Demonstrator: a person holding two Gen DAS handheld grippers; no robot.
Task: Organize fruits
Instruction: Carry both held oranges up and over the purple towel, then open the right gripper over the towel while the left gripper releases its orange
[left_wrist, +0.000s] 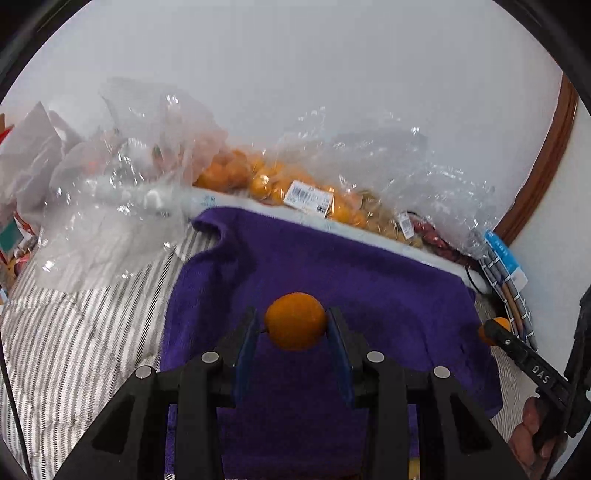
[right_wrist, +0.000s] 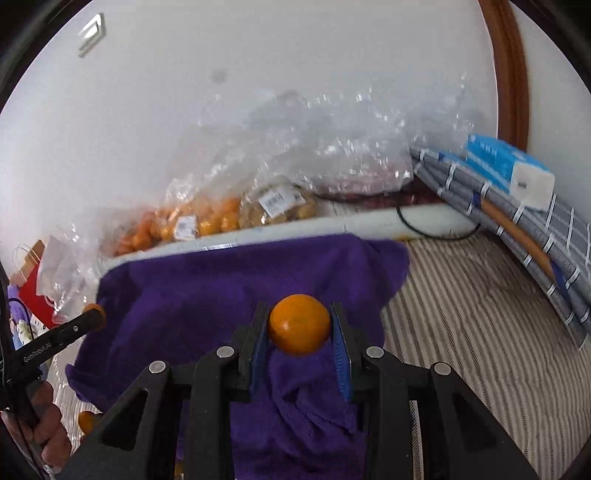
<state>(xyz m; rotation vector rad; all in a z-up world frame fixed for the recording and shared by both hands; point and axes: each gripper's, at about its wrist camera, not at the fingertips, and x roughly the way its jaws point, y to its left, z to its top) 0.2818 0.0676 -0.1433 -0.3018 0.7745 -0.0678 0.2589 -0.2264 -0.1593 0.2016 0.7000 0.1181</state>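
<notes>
My left gripper (left_wrist: 293, 321) is shut on an orange tangerine (left_wrist: 295, 320) and holds it above a purple towel (left_wrist: 332, 269). My right gripper (right_wrist: 299, 323) is shut on a second tangerine (right_wrist: 299, 324) above the same towel (right_wrist: 207, 284). The right gripper also shows at the right edge of the left wrist view (left_wrist: 496, 328), and the left gripper at the left edge of the right wrist view (right_wrist: 90, 315), each with its fruit at the tip. Clear bags of tangerines (left_wrist: 258, 177) lie along the wall, also in the right wrist view (right_wrist: 184, 221).
The towel lies on a striped bedcover (left_wrist: 74, 325). Crumpled clear plastic bags (left_wrist: 122, 177) sit at the back left. Folded grey checked fabric and a blue-white box (right_wrist: 506, 166) lean at the right. Another tangerine (right_wrist: 86, 421) lies low at the left, and a red paper bag (right_wrist: 33, 291) stands beyond.
</notes>
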